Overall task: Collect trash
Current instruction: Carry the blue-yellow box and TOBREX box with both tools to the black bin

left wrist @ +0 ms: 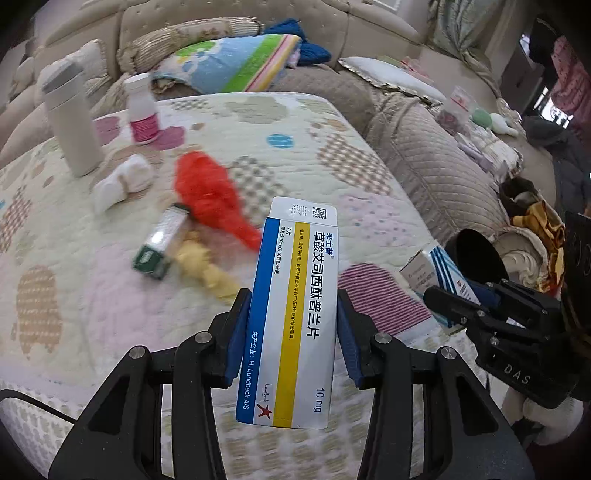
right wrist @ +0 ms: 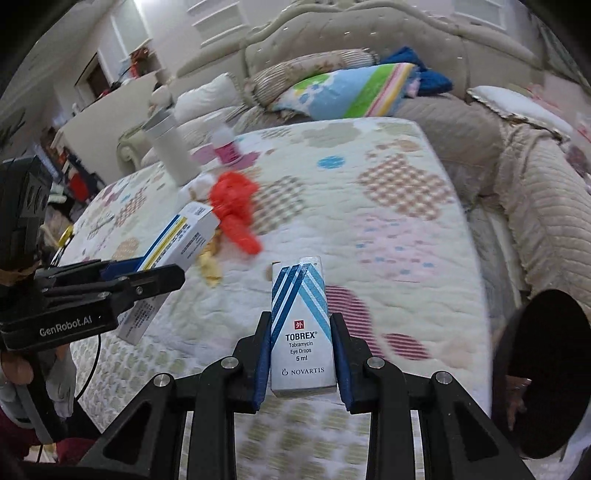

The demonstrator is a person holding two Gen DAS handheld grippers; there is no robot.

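Note:
My left gripper (left wrist: 292, 297) is shut on a white, blue and yellow medicine box (left wrist: 295, 332), held upright above the quilted table. My right gripper (right wrist: 300, 319) is shut on a small blue-striped eye-drops box (right wrist: 301, 347). Each gripper shows in the other's view: the right one (left wrist: 461, 291) at the right edge, the left one (right wrist: 155, 271) at the left. On the table lie a crumpled red bag (left wrist: 207, 195), a green box (left wrist: 162, 240), a yellow paper wad (left wrist: 203, 266) and a white tissue wad (left wrist: 122, 184). A black bin (right wrist: 546, 369) stands off the table's right edge.
A white thermos (left wrist: 70, 114) and a pink-labelled bottle (left wrist: 142, 110) stand at the table's far left. The quilt-covered table (left wrist: 332, 147) sits before a beige sofa (left wrist: 369, 29) with pillows and a colourful blanket (left wrist: 240, 62). A gloved hand (right wrist: 59, 380) holds the left gripper.

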